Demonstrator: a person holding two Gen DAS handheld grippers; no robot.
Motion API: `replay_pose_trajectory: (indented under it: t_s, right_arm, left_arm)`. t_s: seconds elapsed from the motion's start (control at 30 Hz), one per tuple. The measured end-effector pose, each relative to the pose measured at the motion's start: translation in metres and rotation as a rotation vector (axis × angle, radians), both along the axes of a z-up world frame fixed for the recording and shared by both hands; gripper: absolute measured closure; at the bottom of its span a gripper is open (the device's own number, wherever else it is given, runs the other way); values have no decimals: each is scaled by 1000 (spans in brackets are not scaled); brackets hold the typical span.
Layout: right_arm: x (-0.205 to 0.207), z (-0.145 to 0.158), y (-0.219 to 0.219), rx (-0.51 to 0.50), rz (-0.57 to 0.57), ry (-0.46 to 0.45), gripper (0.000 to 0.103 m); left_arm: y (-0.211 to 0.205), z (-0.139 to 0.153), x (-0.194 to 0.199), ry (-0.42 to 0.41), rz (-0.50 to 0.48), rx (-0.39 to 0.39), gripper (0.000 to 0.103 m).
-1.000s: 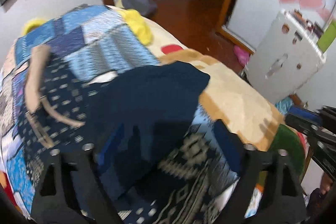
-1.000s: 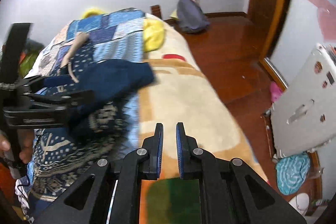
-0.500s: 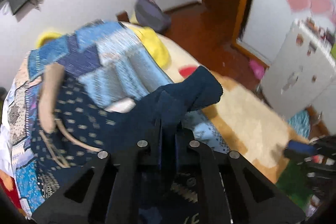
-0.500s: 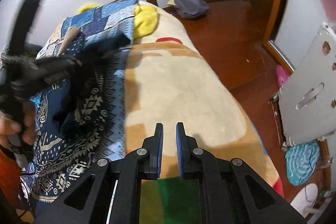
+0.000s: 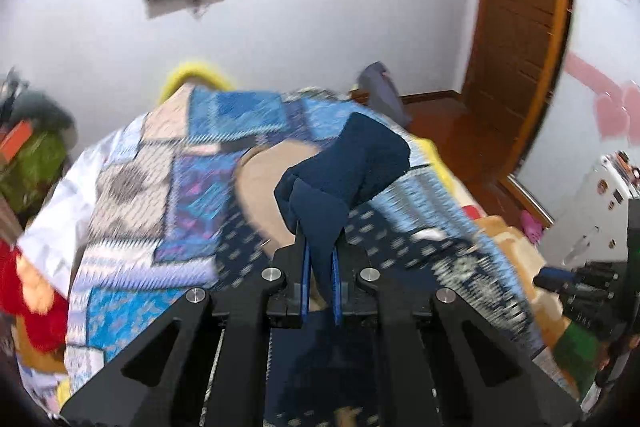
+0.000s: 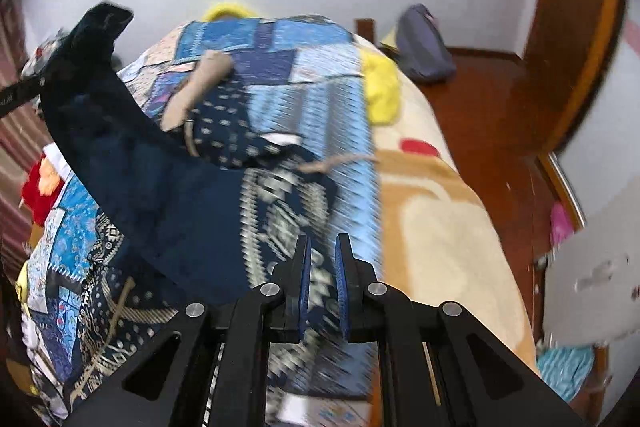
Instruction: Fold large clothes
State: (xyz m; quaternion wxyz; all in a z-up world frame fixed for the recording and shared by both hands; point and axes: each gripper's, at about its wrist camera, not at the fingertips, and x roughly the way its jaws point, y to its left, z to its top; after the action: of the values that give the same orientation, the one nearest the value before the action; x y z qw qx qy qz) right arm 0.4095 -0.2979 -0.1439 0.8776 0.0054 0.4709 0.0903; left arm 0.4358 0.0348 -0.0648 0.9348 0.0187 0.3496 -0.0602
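No text, label or sign is readable.

Left gripper (image 5: 320, 267) pinching navy fabric (image 5: 344, 171)
Its jaws clamp a bunched fold, lifted above the patchwork garment (image 5: 192, 155).

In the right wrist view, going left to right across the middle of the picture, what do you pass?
Lifted dark blue garment → tan belt → yellow cloth → grey-purple bag on the floor → wooden door frame.
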Motion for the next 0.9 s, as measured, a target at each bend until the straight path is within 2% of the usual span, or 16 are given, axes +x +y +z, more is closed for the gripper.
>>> replay_pose_trajectory:
  t_s: [0.17,0.37,0.53,0.57,0.77,0.9]
  right_arm:
    - [23,-19,52,-69,71,39,95]
    - [36,-83,94,-271,133,152,95]
    - [23,-96,104,-452,150,67,95]
    - [22,-96,103,-459,151,63,95]
    - [21,-92,80,-430,107,64,95]
    - [20,-96,60,-500,72,73,95]
  left_arm:
    - [61,-57,-11,97,80,-9,95]
    - [117,-144,-25,260,174,-53,95]
    - [146,-201,-41,374,218,-110,93]
    - [150,-210,-44,388,223,-125,92]
    - [164,-227,-66,400,260,-154,83]
    - [172,-227,-77,414,281,-137,65]
